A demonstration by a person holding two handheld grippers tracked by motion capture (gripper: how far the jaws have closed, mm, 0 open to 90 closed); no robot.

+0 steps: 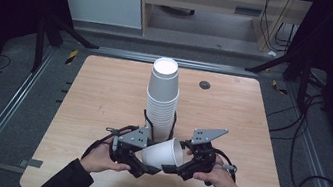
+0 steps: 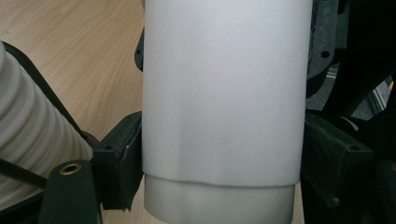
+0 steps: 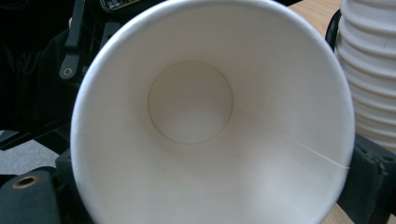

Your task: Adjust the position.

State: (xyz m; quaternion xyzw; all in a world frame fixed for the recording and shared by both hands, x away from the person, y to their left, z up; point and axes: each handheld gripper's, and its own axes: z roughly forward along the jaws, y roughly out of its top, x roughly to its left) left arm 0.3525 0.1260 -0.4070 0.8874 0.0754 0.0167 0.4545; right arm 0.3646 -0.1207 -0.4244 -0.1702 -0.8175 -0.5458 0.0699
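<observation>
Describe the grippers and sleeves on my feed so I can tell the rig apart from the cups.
Both grippers are black, with blocky, squared jaw pads. The left gripper and the right gripper each carry a grey three-cornered plate with small holes on top. Black cables loop from them across the table. The person wears dark sleeves, with bare hands.

No readable text, label, brand, number or sign anywhere, white cups plain, grippers unmarked, table bare of writing, small print at the top of the right gripper view too blurred to read
</observation>
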